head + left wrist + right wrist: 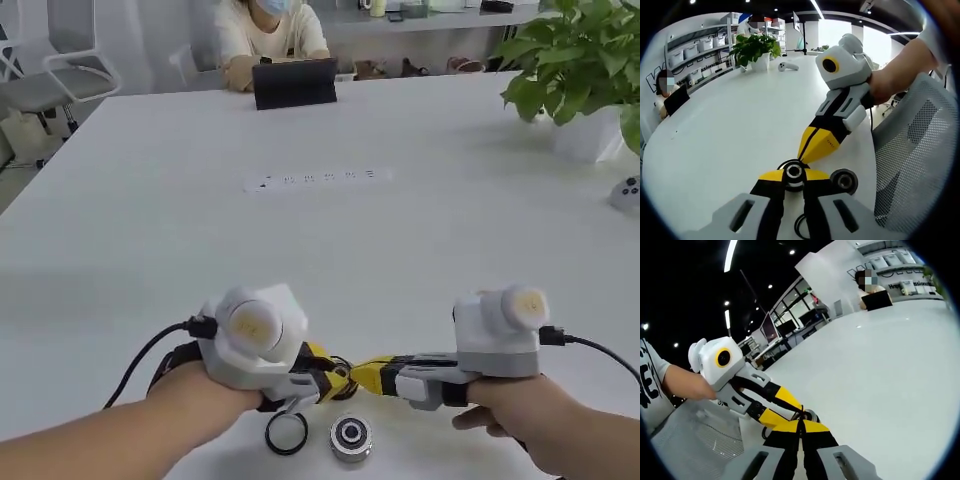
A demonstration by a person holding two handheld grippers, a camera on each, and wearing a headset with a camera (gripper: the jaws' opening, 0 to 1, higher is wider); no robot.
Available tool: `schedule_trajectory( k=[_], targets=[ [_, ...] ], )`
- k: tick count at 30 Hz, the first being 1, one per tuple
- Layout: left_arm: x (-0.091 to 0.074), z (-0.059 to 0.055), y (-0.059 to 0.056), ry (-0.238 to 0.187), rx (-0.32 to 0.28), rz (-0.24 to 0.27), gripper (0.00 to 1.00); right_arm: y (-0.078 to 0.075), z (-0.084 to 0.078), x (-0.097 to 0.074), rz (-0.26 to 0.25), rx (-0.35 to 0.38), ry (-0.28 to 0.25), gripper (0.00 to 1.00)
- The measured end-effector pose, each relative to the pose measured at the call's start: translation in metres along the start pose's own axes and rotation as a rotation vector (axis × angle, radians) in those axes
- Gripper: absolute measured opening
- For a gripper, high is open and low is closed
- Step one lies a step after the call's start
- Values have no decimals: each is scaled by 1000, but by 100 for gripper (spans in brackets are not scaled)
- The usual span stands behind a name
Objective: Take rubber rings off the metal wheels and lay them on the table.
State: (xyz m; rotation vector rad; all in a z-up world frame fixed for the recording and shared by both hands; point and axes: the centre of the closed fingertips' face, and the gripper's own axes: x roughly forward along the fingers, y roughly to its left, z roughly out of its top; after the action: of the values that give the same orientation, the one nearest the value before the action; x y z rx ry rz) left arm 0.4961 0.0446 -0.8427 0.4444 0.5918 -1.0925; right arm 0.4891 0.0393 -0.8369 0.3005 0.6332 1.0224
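Head view: I've got the held wheel point(341, 372) up off the table point(420, 240), pinched in the left tongs point(328, 374). The right tongs point(358, 376) are nosed in against it from the other side. Just nearer me than the held wheel lie a loose ring point(287, 433) and a bare wheel point(352, 438), so I reckon one's done and this one's mid-peel.

Left gripper view: my left jaws clamp the held wheel, and its black ring point(784, 164) bulges toward the right tongs' tip.

Right gripper view: the right jaws are pressed together, seemingly nipping that ring's edge. Next I'd pull straight away from the held wheel while the left holds firm. There's loads of open table beyond it. The table edge and a mesh chair point(920, 150) sit close on my side, so I'd lay the ring down further in.
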Motion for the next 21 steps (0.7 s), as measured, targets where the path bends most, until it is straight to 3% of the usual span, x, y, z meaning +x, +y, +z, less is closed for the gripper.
schedule_trajectory(
  k=[5,21],
  targets=[
    [-3,-1,-3,5,7,-16,13,0,1,0,3,4,-3,0],
    [-18,9,-6,-42,-9,-32,23,-1,9,-5,8,23,-38,0]
  ],
)
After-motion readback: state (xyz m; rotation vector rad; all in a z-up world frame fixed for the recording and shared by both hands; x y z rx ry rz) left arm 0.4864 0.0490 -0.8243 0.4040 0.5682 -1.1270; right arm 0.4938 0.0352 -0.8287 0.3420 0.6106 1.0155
